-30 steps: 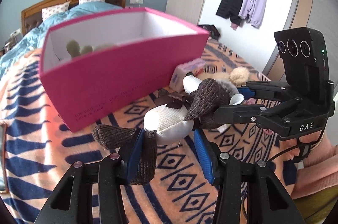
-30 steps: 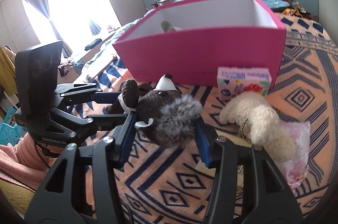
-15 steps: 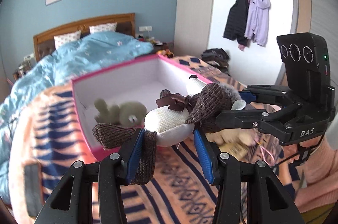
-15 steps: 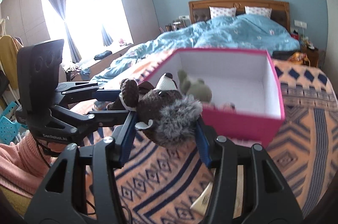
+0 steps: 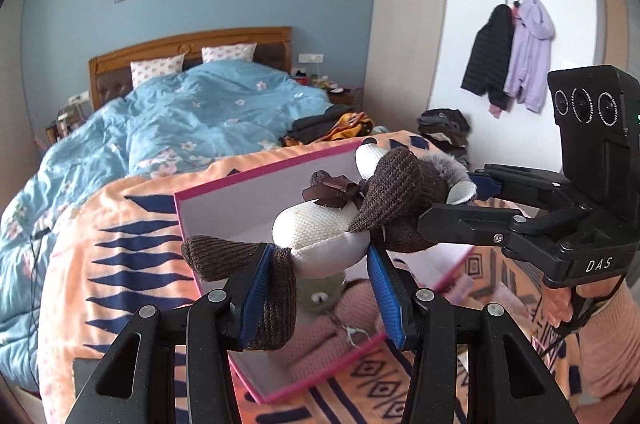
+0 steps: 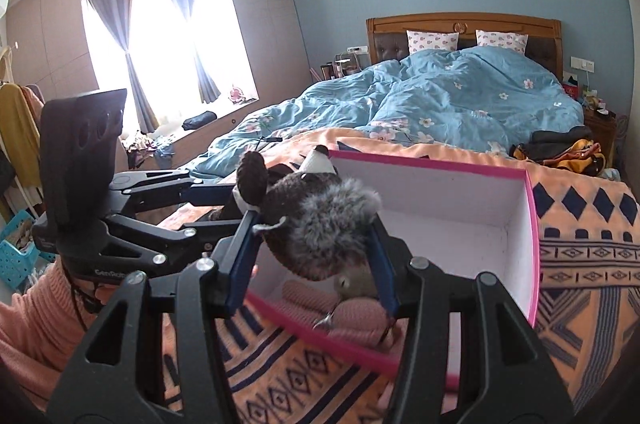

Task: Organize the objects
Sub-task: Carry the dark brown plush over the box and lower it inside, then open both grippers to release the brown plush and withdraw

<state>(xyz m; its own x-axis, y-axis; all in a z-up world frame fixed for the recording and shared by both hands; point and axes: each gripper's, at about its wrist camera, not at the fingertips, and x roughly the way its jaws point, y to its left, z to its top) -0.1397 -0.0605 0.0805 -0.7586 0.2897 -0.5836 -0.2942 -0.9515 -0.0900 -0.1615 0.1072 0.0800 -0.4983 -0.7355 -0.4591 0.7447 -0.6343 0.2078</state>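
A stuffed dog is gripped by 2 grippers at once: the left gripper is clamped on its white body and brown leg, the right gripper on its furry head. The toy hangs at frame centre, above the open pink box, where 2 other soft toys already lie. For a clean drop, both ends should be lowered level into the free white floor, then released together.

plush toy – knit cloth, fuzzy | box – matt card | headboard – glossy wood
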